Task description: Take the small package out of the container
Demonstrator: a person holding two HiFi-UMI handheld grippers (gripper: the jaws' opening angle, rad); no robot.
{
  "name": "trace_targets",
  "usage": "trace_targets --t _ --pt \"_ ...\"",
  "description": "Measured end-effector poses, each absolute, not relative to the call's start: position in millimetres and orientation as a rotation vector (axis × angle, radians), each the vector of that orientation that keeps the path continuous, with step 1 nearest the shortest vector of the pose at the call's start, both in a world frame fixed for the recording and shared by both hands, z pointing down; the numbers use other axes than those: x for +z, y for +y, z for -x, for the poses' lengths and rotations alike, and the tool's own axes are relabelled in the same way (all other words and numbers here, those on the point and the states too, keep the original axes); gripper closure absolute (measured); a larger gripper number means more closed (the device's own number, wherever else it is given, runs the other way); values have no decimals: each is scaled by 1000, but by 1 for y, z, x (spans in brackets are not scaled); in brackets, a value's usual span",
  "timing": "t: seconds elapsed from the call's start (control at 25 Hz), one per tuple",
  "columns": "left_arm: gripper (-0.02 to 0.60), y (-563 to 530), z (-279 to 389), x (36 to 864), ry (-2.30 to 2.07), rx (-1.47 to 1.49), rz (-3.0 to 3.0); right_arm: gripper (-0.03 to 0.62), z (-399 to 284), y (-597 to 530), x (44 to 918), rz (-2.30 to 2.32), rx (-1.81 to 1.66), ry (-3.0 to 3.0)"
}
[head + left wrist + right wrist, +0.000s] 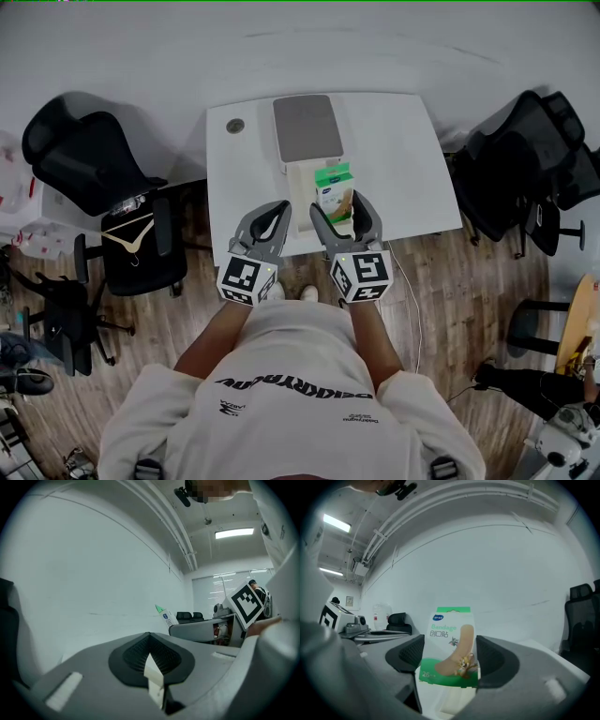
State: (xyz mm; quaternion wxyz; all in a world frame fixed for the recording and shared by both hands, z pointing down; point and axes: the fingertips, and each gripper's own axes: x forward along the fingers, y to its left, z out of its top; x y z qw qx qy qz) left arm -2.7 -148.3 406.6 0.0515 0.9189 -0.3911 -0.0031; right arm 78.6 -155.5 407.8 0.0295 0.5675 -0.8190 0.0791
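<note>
Package [449,639]: bandage card pack, upright over container [302,180] on table [403,169]; bottom edge possibly still inside, cannot tell.
Right gripper [451,654]: pinching Package by its two side edges, printed face toward camera.
Left gripper [150,657]: pressed together, empty, just beside Right gripper, off container.
Handling: probably very light, thin, bendy, glossy.
Risk: bowing or slipping under edge pinch.
Hold: likely better flat across both faces, mid-height, gentle squeeze.
</note>
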Motion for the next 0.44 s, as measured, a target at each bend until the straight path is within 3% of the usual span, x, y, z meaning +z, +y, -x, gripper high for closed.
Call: trace_targets --t 0.44 --pt "580 -151 -2 406 -1141 -38 -2810 248 -85 -158 408 -1761 236 -2527"
